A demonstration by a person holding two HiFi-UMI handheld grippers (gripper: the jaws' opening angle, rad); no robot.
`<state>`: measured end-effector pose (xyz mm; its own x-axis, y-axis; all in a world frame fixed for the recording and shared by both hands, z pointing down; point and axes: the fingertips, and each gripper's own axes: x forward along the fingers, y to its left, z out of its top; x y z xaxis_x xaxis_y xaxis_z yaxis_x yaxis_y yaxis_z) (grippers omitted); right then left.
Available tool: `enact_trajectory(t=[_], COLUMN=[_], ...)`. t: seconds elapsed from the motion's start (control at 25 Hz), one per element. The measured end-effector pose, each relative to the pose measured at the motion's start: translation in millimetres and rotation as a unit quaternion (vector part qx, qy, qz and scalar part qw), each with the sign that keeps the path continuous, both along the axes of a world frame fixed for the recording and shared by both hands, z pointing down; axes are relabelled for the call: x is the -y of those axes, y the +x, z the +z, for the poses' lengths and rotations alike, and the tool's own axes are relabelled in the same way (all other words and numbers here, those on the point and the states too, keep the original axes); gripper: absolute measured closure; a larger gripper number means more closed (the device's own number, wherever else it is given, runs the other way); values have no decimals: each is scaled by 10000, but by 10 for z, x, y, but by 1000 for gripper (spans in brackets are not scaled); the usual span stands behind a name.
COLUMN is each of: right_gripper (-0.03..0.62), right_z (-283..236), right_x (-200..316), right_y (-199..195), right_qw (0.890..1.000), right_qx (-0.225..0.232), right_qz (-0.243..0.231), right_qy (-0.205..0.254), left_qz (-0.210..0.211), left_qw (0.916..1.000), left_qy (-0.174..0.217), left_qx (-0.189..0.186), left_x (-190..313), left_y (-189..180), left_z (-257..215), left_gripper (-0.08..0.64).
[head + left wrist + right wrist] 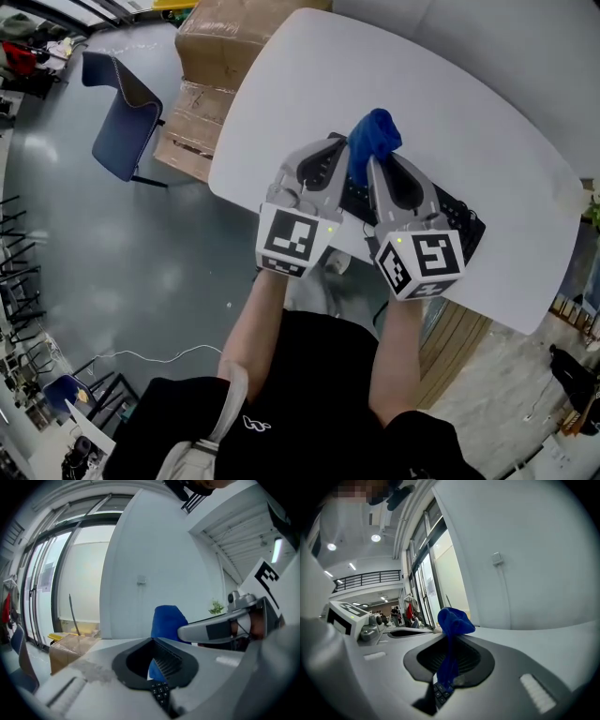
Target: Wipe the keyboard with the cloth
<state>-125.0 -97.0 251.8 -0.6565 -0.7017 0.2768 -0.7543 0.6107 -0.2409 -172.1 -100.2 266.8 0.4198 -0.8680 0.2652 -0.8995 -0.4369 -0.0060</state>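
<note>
On a white rounded table (309, 84), a black flat keyboard (466, 221) is seen near the edge. A crumpled blue cloth (375, 136) is pinched by the right gripper (377, 167) over the keyboard. The left gripper (330, 155) jaws are pressed together just beside the cloth.

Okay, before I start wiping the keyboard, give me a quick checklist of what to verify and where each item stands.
1. Cloth clamped in the right gripper: ok, it runs between the jaws.
2. Enough cloth below the jaws to wipe with: not ok, most is bunched above them and only a thin tail hangs down.
3. Keyboard under both grippers: ok, keys show beneath each pair of jaws.
4. Left gripper free of the cloth: cannot tell, a blue sliver shows in its narrow gap.
5. Cloth touching the keys: cannot tell.
</note>
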Motion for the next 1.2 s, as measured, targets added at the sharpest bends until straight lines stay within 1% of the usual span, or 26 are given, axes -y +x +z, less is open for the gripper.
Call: enact_trajectory(t=[0.12, 0.36, 0.52, 0.8, 1.0, 1.2], right_gripper=[552, 552, 552, 552, 552, 552], right_z=[187, 502, 723, 1033, 1297, 1456], right_x=[3, 95, 114, 170, 187, 215], right_y=[-140, -298, -437, -534, -598, -525], right_qw=[9998, 9985, 9971, 9943, 9916, 9896], right_qx=[-55, -137, -112, -97, -34, 67], right_qz=[-109, -225, -283, -315, -233, -61], right_qy=[-150, -472, -694, -1013, -1269, -1434], left_qz=[-124, -193, -326, -471, -378, -309], left_qw=[9998, 9989, 9970, 9924, 9882, 9844], left_qy=[-122, -430, -693, -1112, -1450, -1667], left_qx=[0, 64, 116, 229, 327, 473], left_x=[16, 81, 96, 171, 183, 198], left_y=[-133, -223, -381, -471, -460, -409], left_z=[164, 462, 692, 997, 1277, 1452], left_gripper=[574, 574, 574, 574, 574, 574])
